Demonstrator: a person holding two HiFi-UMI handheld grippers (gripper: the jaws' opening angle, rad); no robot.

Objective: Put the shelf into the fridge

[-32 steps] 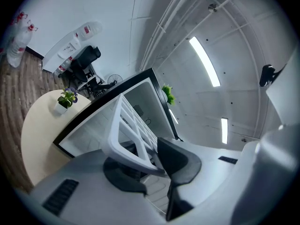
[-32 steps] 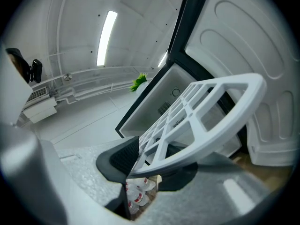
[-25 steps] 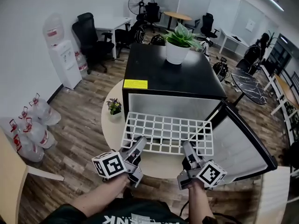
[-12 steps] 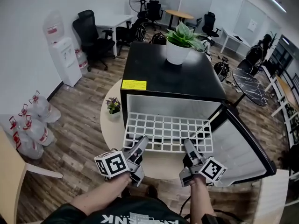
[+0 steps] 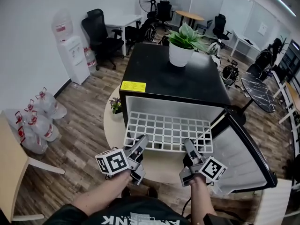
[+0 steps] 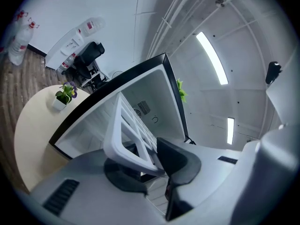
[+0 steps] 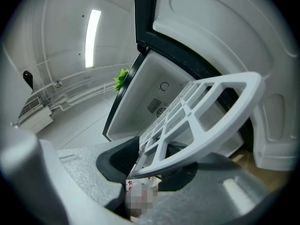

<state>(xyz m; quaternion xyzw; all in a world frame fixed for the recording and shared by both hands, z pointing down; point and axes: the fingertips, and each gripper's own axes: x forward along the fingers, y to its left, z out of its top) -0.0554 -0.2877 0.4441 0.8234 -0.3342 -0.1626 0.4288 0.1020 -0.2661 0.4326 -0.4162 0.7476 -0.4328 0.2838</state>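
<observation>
Shelf: white plastic grid shelf [image 5: 168, 131], held about level at the mouth of the open fridge [image 5: 173, 81], far edge at or just inside the opening, near edge out over the round tabletop [image 5: 110, 125]
Left hand-held gripper [image 5: 141, 142]: pinching the near rim toward its left end; its jaws have just been closing further on that rim
Right hand-held gripper [image 5: 188, 145]: clamped on the same rim toward the right end
Handling: probably light and stiff; the smooth plastic may slip or twist in the pads
Best hold: the thick outer rim at two spread points, not the thin inner bars
</observation>
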